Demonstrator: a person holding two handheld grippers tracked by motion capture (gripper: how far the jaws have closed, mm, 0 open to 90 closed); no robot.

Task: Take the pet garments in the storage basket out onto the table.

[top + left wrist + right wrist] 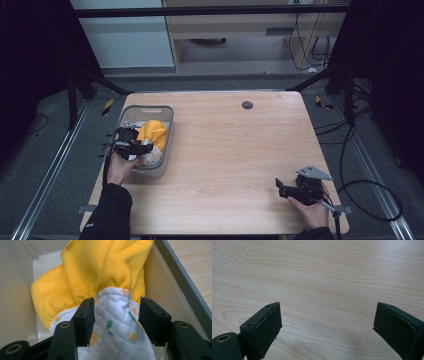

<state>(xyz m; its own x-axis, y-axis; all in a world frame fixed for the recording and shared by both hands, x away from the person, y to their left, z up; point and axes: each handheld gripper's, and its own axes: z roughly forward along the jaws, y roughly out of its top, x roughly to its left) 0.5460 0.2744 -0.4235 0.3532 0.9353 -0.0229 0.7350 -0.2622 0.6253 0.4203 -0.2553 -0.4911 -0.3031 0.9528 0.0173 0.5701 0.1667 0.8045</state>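
A yellow cloth with a white quilted, dotted side lies bunched in a grey basket at the table's left. In the left gripper view the cloth rises in folds against the basket's wall. My left gripper reaches into the basket, and both its pads touch the gathered white quilted part that fills the gap between them. In the high view the left gripper sits at the basket's near end. My right gripper rests low at the table's near right, open over bare wood.
The wooden table has a small dark round cap near its far edge. Cables trail on the floor to the right. Dark frame legs stand at both far corners.
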